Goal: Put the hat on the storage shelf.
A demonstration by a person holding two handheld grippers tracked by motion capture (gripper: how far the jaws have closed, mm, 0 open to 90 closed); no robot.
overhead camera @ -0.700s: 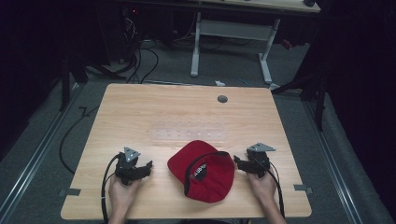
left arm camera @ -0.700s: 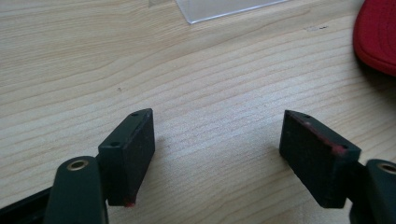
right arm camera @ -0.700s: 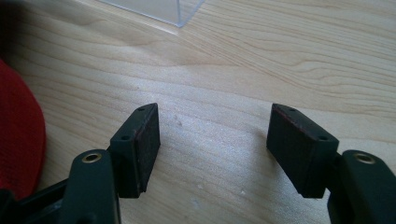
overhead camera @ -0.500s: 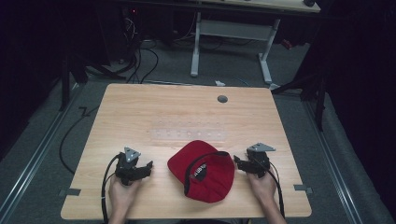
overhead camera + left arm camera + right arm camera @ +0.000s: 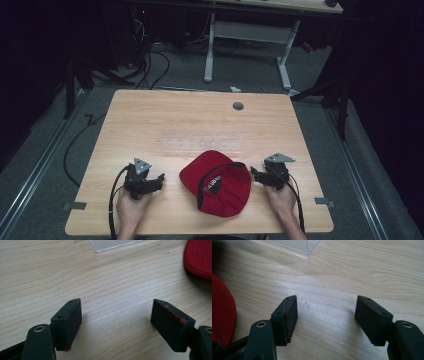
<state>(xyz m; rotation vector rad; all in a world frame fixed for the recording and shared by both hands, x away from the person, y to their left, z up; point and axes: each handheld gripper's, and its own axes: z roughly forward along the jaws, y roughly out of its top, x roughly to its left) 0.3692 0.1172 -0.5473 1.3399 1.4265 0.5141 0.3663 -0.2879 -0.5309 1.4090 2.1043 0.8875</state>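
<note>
Both hands rest low at the near edge of the desk [image 5: 150,115], forearms coming in from below. The left hand [image 5: 131,209] holds the left tongs [image 5: 159,178] pointing right and slightly away, toward the cap [image 5: 216,184]. The right hand [image 5: 281,197] holds the right tongs [image 5: 253,173] pointing left at the cap's far side. Cables trail back from both toward the person.

In the left gripper view the left tongs [image 5: 116,322] stand wide apart, with bare wood between the jaws and nothing gripped; the cap [image 5: 198,257] shows red at the upper right, apart from the jaws. In the right gripper view the right tongs [image 5: 325,320] are likewise spread wide over bare wood, holding nothing, with the cap [image 5: 222,315] at the left edge, just beside the left jaw.

The red cap lies on the near middle of the desk, between the two tongs, with a black patch with white lettering facing up; I cannot tell whether the right tongs touch it.

A clear flat tray [image 5: 202,145] lies just beyond the cap; what it holds is too faint to tell. A small grey disc [image 5: 238,106] sits near the far edge.

The far half of the desk, and the near strips left and right of the hands, are open wood.
</note>
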